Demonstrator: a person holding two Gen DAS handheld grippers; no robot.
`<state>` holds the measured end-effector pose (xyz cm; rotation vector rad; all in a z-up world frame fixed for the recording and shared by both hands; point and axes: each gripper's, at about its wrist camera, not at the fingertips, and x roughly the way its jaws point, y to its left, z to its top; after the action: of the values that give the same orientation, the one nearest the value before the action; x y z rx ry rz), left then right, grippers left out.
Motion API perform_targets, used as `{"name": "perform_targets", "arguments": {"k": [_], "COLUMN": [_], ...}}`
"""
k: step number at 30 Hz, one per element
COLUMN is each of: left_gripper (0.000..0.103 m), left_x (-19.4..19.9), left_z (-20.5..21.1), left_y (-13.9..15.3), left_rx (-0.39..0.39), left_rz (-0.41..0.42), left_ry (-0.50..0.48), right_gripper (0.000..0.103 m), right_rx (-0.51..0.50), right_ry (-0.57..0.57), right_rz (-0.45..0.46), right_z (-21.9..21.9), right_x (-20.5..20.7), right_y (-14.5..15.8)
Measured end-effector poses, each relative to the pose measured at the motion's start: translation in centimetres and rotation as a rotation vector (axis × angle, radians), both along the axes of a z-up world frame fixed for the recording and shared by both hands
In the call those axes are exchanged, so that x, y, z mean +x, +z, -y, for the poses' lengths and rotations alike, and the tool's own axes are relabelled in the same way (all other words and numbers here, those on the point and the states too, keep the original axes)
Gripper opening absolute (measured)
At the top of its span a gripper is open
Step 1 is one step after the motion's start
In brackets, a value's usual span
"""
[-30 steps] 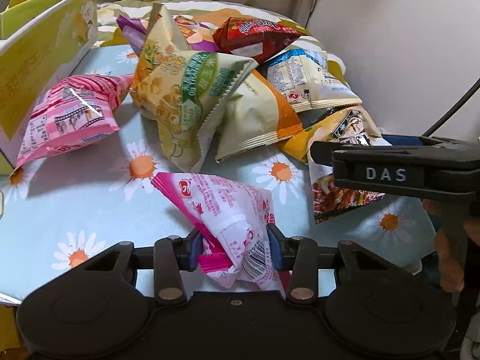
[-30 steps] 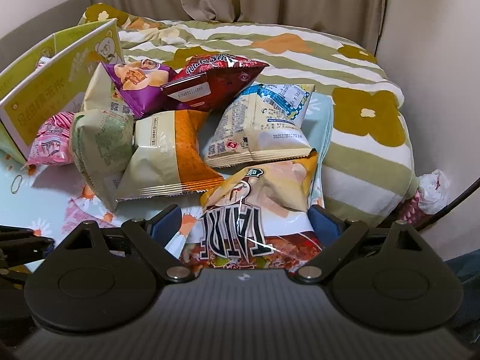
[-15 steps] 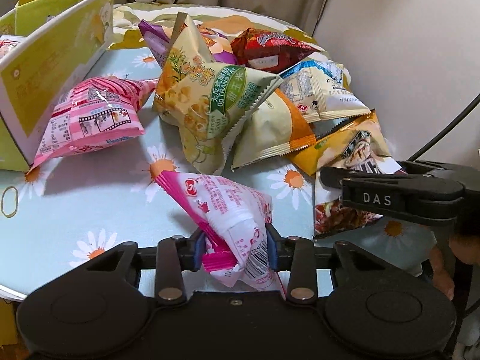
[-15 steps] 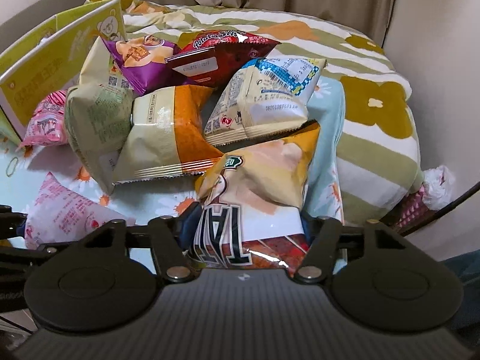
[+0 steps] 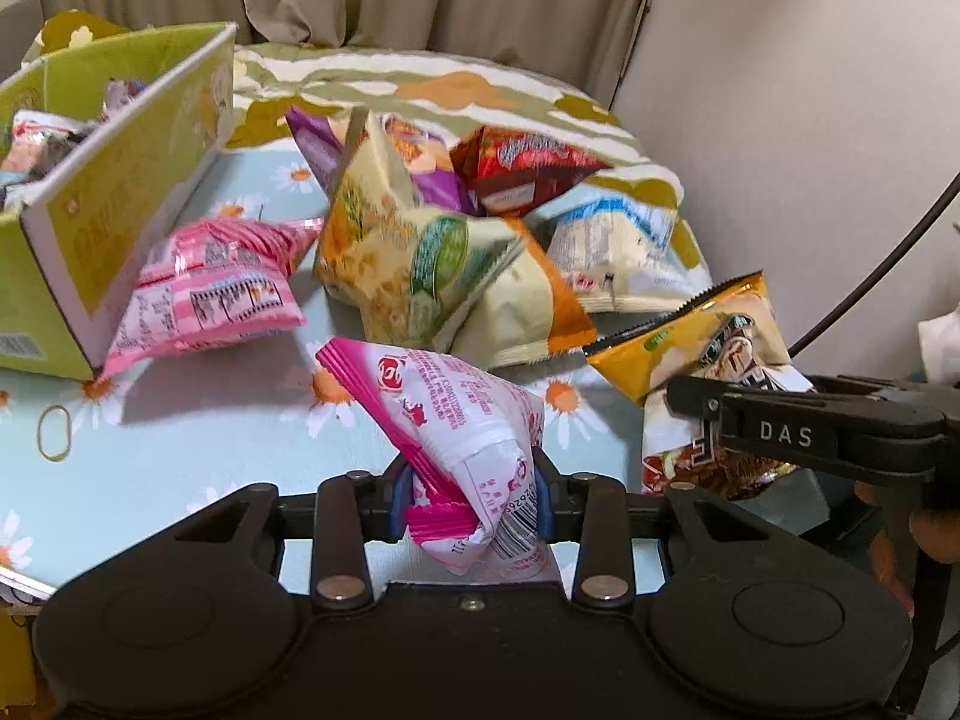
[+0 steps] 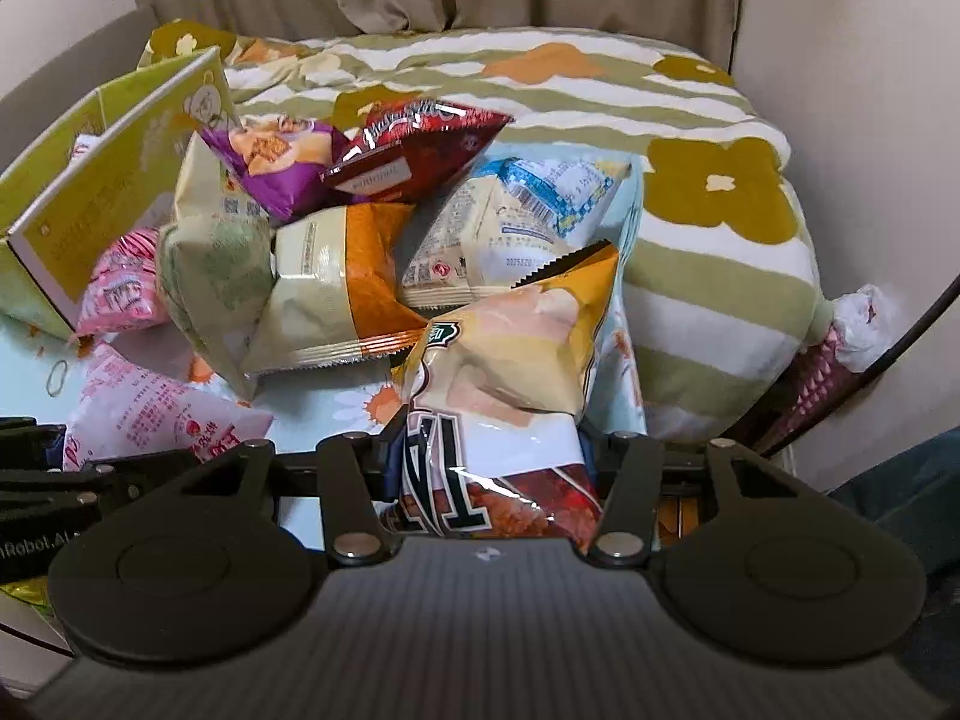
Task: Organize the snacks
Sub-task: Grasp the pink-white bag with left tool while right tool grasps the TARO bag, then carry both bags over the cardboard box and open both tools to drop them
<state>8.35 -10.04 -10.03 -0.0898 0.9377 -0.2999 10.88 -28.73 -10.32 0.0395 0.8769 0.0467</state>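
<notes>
2 grippers are clamping bags for the green box [image 5: 138, 192]: left gripper [image 5: 474, 501] pinching a pink-and-white packet [image 5: 462, 420], right gripper [image 6: 489, 468] squeezing a yellow chip bag [image 6: 510, 354].

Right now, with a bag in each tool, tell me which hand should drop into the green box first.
Left. The left tool grips the pink-and-white bag nearer the green box; the right tool's yellow chip bag sits beyond the pile.
</notes>
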Motion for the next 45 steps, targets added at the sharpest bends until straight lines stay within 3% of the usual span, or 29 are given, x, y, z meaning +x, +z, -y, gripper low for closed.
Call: {"name": "perform_targets", "arguments": {"k": [13, 20, 26, 34, 45], "left_gripper": [0.041, 0.041, 0.041, 0.041, 0.045], "left_x": [-0.9, 1.2, 4.6, 11.1, 18.6], "left_z": [-3.9, -10.0, -17.2, -25.9, -32.6], "left_y": [7.2, 11.3, 13.4, 13.7, 9.2], "left_rx": [-0.021, -0.009, 0.001, 0.009, 0.027], "left_rz": [0.152, 0.259, 0.297, 0.283, 0.165], "left_ry": [0.092, 0.168, 0.207, 0.204, 0.104], "right_gripper": [0.065, 0.065, 0.065, 0.065, 0.065], "right_rx": [0.087, 0.135, 0.171, 0.193, 0.190], "right_ry": [0.032, 0.115, 0.165, 0.175, 0.099], "right_rz": [0.130, 0.212, 0.252, 0.240, 0.171], "right_z": [-1.4, -6.3, -12.9, -22.0, -31.8], "right_x": [-1.2, 1.0, 4.5, 10.8, 17.7], "right_y": [7.2, 12.0, 14.6, 15.7, 13.9]}}
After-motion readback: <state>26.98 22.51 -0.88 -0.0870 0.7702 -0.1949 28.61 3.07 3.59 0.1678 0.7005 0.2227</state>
